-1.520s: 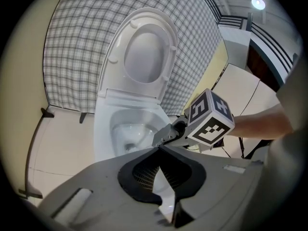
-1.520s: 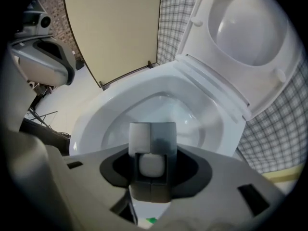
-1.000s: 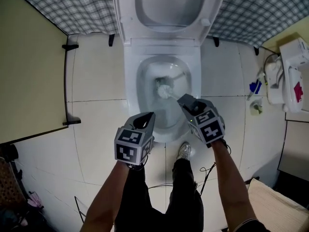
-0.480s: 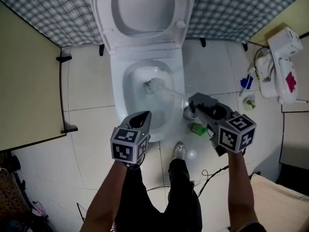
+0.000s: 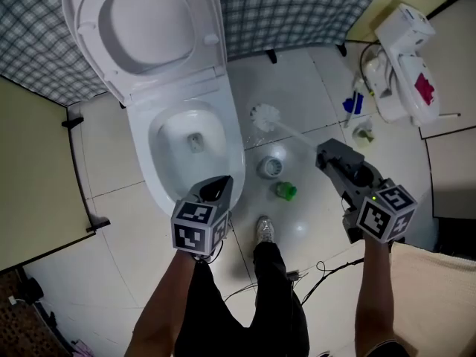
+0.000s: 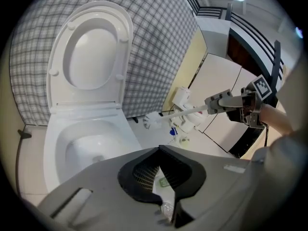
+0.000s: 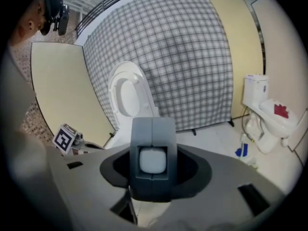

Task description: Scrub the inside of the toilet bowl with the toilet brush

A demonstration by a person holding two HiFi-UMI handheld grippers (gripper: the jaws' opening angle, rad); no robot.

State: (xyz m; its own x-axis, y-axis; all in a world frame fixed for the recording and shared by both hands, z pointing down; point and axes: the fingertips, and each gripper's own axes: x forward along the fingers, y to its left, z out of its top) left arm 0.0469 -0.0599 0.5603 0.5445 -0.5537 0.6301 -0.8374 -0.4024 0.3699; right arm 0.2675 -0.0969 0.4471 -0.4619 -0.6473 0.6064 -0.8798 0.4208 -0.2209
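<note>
- The toilet bowl (image 5: 160,171) stands at the left with its lid (image 5: 141,21) raised against the checked wall.
- The left gripper (image 5: 223,181) hangs over the bowl's front rim; its jaws are together with nothing between them.
- The toilet brush (image 5: 286,130) is outside the bowl, over the floor tiles just to the right of it.
- Its long axis slants from lower right to upper left in the head view. The bristle head (image 5: 264,116) points toward the toilet, and in the left gripper view it tilts slightly down.
- A round grey cup (image 5: 271,167) and a small green object (image 5: 285,191) sit on the floor beneath the handle.
- The right gripper (image 5: 325,153) is clamped on the handle's end, its jaws closed around the white shaft (image 7: 153,160).
</note>
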